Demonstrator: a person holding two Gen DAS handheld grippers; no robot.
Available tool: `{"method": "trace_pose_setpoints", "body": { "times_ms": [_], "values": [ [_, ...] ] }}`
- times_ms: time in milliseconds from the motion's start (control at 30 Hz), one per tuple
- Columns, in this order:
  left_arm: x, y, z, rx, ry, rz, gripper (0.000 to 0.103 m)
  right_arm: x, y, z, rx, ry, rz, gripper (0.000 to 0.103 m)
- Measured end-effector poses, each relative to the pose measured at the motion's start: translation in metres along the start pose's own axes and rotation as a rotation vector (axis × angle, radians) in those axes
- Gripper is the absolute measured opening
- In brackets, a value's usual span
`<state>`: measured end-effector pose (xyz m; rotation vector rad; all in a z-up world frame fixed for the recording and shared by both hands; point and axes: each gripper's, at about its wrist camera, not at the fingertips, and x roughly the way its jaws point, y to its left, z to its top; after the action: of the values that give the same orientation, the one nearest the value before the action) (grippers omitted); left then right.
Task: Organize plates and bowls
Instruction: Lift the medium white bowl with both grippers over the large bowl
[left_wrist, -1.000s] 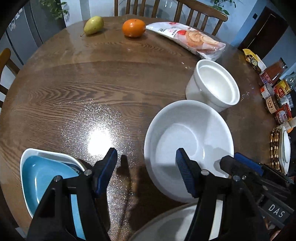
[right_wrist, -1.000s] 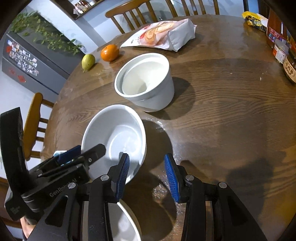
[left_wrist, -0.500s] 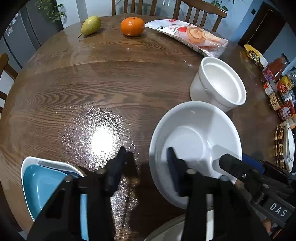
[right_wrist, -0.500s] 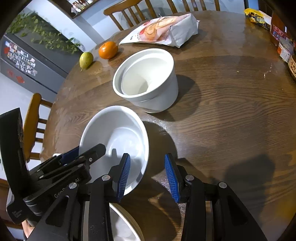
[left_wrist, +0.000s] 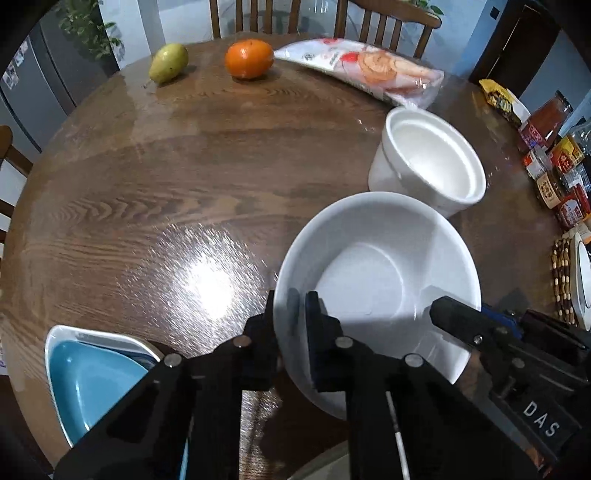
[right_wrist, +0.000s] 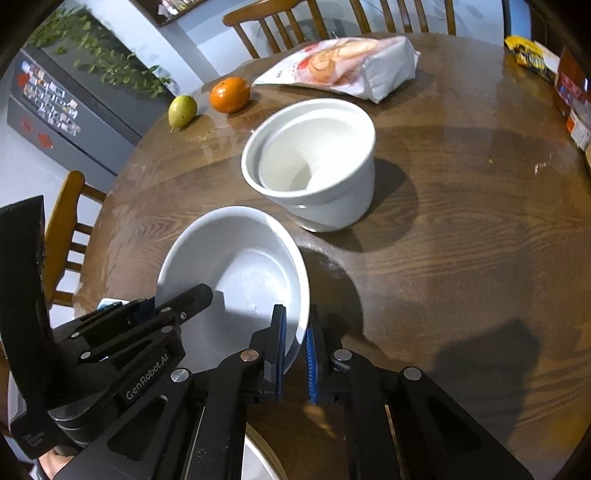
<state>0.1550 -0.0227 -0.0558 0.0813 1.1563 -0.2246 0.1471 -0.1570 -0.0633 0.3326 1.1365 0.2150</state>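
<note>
A wide white bowl (left_wrist: 376, 280) sits on the round wooden table, also in the right wrist view (right_wrist: 236, 273). My left gripper (left_wrist: 290, 314) is shut on its near-left rim. My right gripper (right_wrist: 294, 343) is shut on its near-right rim. A tall white pot-like bowl (left_wrist: 432, 162) stands just beyond it, also in the right wrist view (right_wrist: 314, 162). A blue dish nested in a white dish (left_wrist: 88, 369) lies at the near left. A white plate rim (right_wrist: 258, 458) shows under my grippers.
A pear (left_wrist: 168, 62), an orange (left_wrist: 249, 59) and a snack bag (left_wrist: 365, 70) lie at the far edge. Sauce jars and packets (left_wrist: 554, 162) crowd the right edge. Wooden chairs (right_wrist: 70, 229) surround the table.
Both grippers closed from open onto the wide white bowl's rim, the left on its left side and the right on its right side.
</note>
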Motion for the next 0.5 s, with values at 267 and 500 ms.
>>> {"method": "trace_pose_setpoints", "body": {
  "times_ms": [267, 500],
  "values": [
    [-0.040, 0.007, 0.011, -0.019, -0.136, 0.034, 0.010, -0.028, 0.024, 0.013, -0.053, -0.117, 0.034, 0.010],
    [-0.078, 0.004, 0.003, 0.002, -0.218, 0.057, 0.011, -0.060, 0.038, 0.009, -0.074, -0.177, 0.072, 0.011]
  ]
}}
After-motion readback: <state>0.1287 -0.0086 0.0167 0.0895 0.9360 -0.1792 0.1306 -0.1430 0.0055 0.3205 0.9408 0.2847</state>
